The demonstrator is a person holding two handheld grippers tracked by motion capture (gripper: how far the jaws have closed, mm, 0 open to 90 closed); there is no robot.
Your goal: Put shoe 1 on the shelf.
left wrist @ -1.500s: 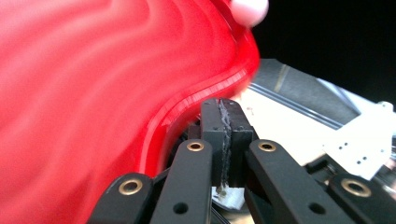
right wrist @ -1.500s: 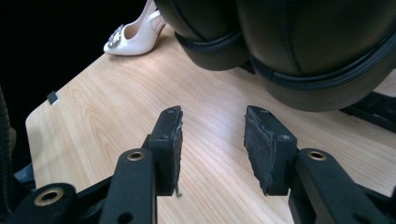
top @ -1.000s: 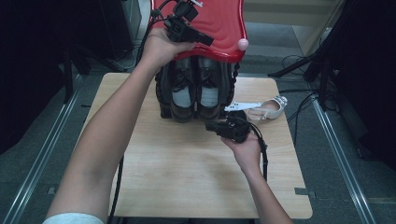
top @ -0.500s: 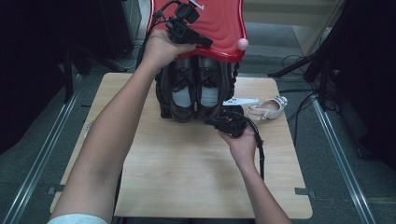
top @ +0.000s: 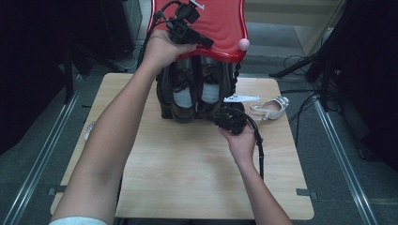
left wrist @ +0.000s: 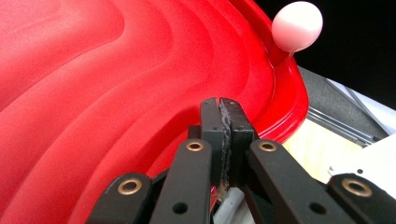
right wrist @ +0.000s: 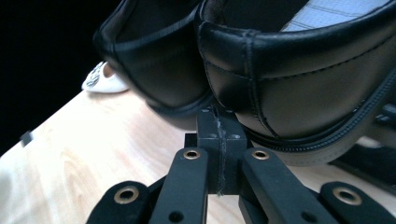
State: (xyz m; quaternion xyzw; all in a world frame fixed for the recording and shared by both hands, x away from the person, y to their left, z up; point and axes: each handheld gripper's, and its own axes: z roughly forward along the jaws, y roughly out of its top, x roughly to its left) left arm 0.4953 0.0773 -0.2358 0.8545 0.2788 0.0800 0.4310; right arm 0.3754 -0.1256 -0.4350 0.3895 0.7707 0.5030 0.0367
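No readable text, label, brand, number or sign can be made out in any of the views. The red moulded lid (left wrist: 116, 93) is seen to be plain, with no lettering on its ridged surface. No brand mark is shown on the black leather shoes (right wrist: 289, 70), and their pale insoles (top: 184, 97) are too small and blurred in the high view for any print to be read.

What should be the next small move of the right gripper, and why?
Probably open the right gripper and ease it toward the black shoes: its jaws are shut with nothing between them, just below a shoe's heel, while the left gripper rests shut on the red lid.
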